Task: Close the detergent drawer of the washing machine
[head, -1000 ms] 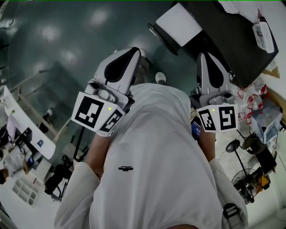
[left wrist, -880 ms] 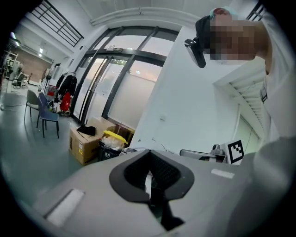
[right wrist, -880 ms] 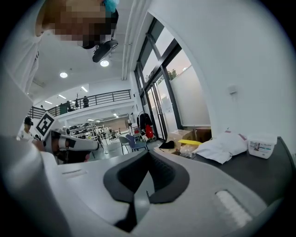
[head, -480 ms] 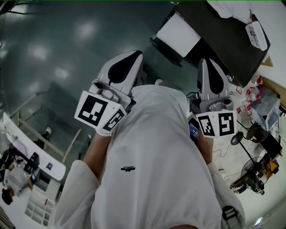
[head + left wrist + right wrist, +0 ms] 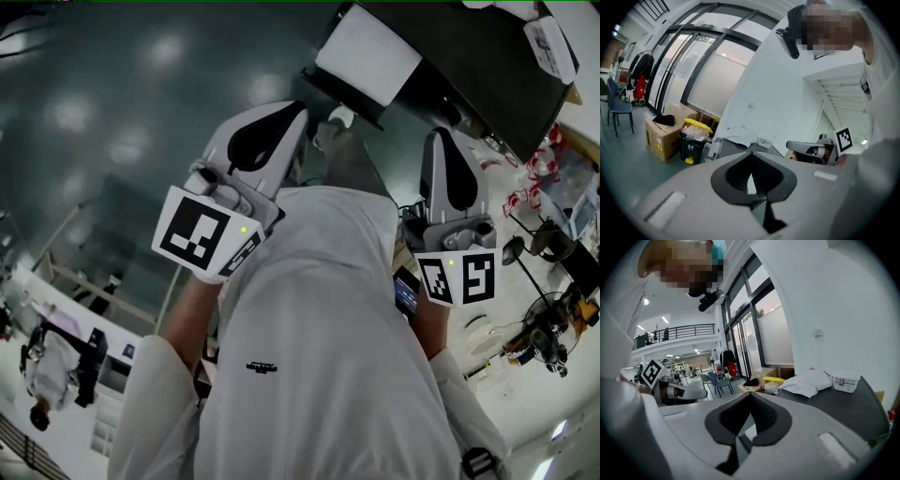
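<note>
Since a second ago the dark-topped cabinet (image 5: 469, 66) with its white front panel (image 5: 366, 52) has swung closer to the two grippers in the head view, and the right gripper (image 5: 445, 145) now ends just under its edge. The detergent drawer cannot be picked out in any view. The left gripper (image 5: 286, 117) and the right one are both held up before the person's white top (image 5: 328, 328), well apart, each clenched with nothing between its jaws. On the dark top lie a white cloth (image 5: 806, 380) and a small white tub (image 5: 846, 382). Past the left gripper a cardboard box (image 5: 658, 133) and a black bin with a yellow lid (image 5: 696, 136) stand side by side on the floor
</note>
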